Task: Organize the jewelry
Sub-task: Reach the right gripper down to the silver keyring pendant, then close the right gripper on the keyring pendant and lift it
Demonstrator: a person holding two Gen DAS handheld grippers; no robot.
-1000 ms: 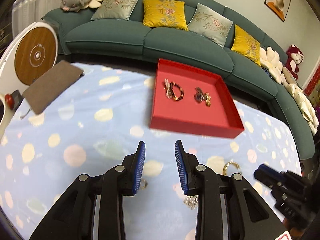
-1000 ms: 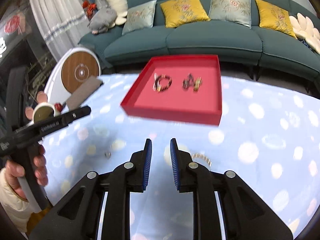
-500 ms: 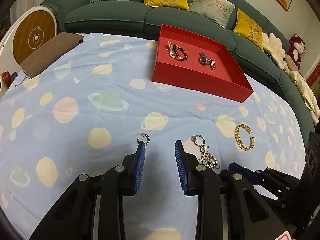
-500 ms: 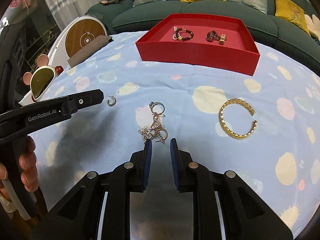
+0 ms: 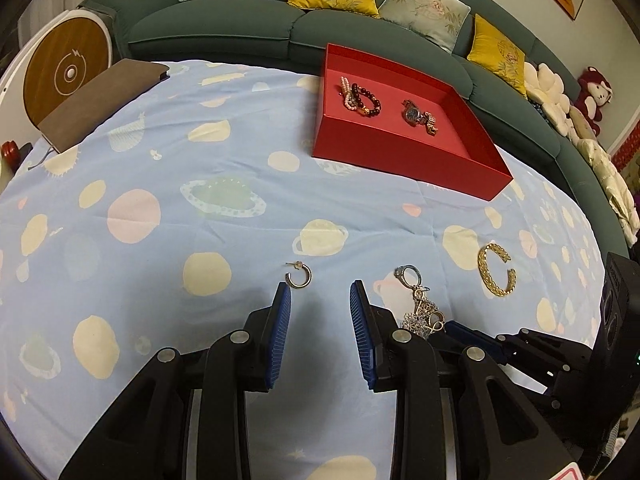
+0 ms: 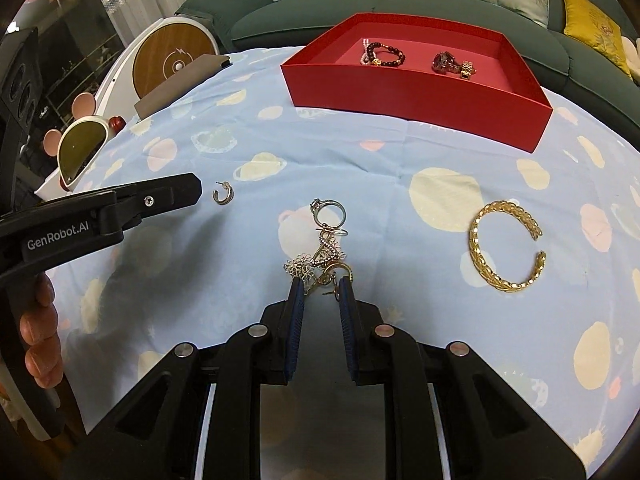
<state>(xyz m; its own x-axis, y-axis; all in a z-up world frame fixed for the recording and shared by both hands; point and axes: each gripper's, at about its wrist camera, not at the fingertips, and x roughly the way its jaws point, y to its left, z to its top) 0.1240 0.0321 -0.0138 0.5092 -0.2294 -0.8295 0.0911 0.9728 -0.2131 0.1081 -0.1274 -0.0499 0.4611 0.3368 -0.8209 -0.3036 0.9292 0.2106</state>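
Note:
A red tray at the far side of the table holds a beaded bracelet and a watch. On the cloth lie a small hoop earring, a tangled pile of rings and chain and a gold cuff bracelet. My left gripper is open and empty, just short of the hoop earring. My right gripper is open, its tips at the near edge of the pile.
The table wears a light blue cloth with planet prints. A brown notebook and a round wooden-faced device sit at the far left. A green sofa with cushions runs behind the table. A mirror with pink ears stands left.
Both grippers have tilted down and moved in low toward the loose jewelry on the cloth; the tray has receded to the far side. Jaw openings look unchanged.

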